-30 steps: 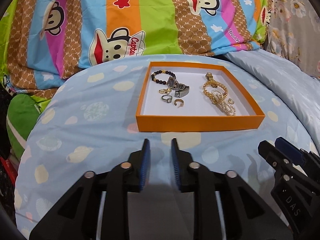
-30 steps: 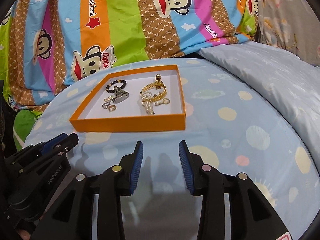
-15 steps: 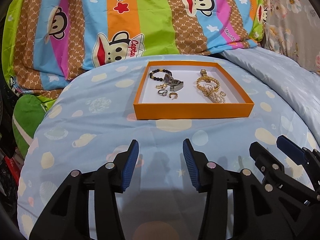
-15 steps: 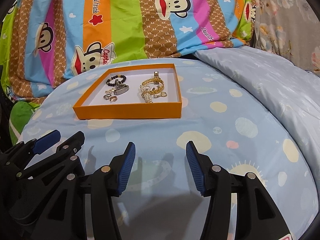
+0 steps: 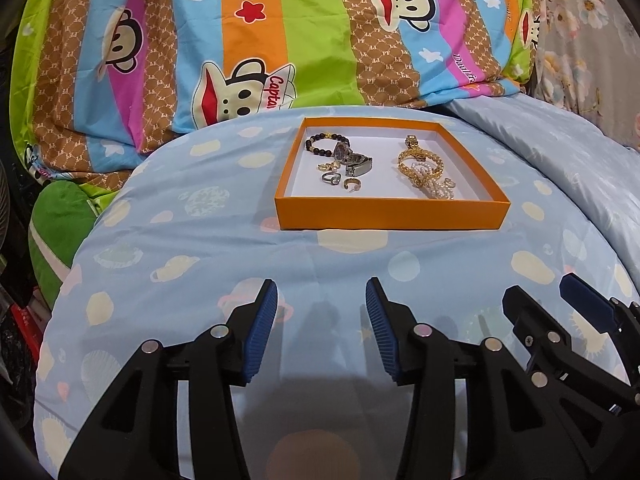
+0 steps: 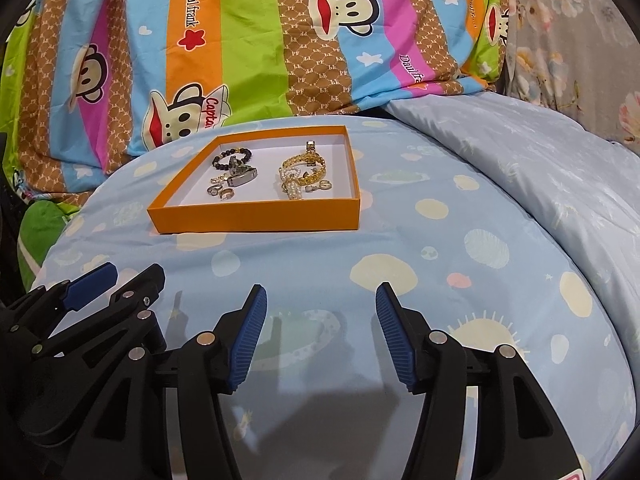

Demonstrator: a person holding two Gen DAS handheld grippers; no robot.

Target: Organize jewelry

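Surface: a light blue quilt (image 5: 224, 248) with pale yellow blobs, planets and a little sun printed on it; it bulges up like a rounded mound, so nothing here is really flat.

Tray: orange shallow box (image 5: 392, 214) with a white inside, sitting on top of the mound, well ahead of both tools; it also shows in the right view (image 6: 256, 220).

Jewelry, left half of tray: dark bead bracelet (image 5: 320, 145) at the back, a silver watch (image 5: 354, 160) touching it, and a few small rings (image 5: 333, 178) loose just in front.

Jewelry, right half of tray: gold chain bracelet (image 5: 420, 160) tangled up with a pearl strand (image 5: 434, 188). Pretty much one clump; I can't tell which lies over which.

Left gripper (image 5: 320, 320): fingers spread wide, nothing between them, hovering low over the quilt near the front.

Right gripper (image 6: 318, 320): same deal, fingers wide apart and holding nothing. It sits just beside the left one, whose blue-tipped fingers poke into the left edge of the right view.

Behind: a loud striped blanket (image 5: 280, 40) with cartoon monkey faces, piled up against the back of the mound.

Far right: grey floral fabric (image 6: 572, 20).

Left edge: something green and plush (image 5: 60, 232) tucked down beside the quilt.
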